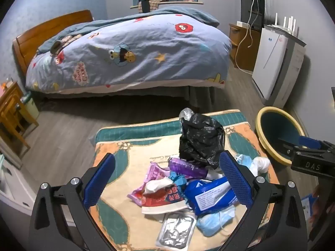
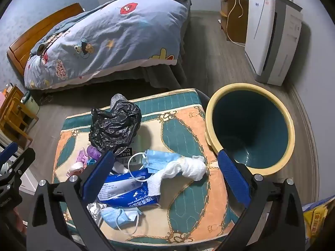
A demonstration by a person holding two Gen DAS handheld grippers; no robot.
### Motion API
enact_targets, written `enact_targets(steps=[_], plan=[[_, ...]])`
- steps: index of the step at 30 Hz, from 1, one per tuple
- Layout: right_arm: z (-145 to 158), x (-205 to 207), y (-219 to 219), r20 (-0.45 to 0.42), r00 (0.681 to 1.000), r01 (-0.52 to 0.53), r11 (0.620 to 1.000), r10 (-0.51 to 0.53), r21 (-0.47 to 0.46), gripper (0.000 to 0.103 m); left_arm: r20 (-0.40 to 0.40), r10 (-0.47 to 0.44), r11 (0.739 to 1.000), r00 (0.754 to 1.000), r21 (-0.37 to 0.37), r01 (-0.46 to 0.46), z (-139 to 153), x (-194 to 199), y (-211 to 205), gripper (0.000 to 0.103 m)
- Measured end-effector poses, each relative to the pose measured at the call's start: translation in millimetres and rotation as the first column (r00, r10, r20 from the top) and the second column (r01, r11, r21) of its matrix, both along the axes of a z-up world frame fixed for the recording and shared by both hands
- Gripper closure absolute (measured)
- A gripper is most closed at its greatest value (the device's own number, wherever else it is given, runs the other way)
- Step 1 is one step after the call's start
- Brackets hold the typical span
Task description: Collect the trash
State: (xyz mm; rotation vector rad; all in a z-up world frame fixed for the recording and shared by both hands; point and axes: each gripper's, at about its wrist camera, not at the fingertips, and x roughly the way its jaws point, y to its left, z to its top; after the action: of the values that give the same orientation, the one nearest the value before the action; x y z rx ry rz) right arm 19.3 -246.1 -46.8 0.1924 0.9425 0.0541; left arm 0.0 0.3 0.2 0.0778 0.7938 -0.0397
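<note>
Both the left gripper (image 1: 165, 179) and right gripper (image 2: 165, 175) hold their blue-padded fingers (image 1: 100, 179) wide apart, empty, above the trash heap: crumpled black plastic bag (image 1: 201, 138), blue wipes packet (image 2: 127, 192), pale blue face masks (image 2: 159, 160), on the patterned cushion (image 2: 184, 198); beside its right edge stands the cream-rimmed teal bin (image 2: 251, 129)

A yellow packet (image 2: 316, 215) is cut off at the edge.
</note>
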Motion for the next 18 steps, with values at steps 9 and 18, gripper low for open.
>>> enact_targets(steps=[9, 18], plan=[[-0.1, -0.4, -4.4, 0.002, 1.000, 0.003, 1.000, -0.003, 0.005, 0.005, 0.001, -0.001, 1.000, 1.000, 0.000, 0.001, 0.0, 0.0, 0.0, 0.004], [-0.5, -0.1, -4.9, -0.003, 1.000, 0.006, 1.000, -0.006, 0.002, 0.005, -0.001, -0.001, 1.000, 1.000, 0.001, 0.001, -0.1, -0.1, 0.0, 0.004]])
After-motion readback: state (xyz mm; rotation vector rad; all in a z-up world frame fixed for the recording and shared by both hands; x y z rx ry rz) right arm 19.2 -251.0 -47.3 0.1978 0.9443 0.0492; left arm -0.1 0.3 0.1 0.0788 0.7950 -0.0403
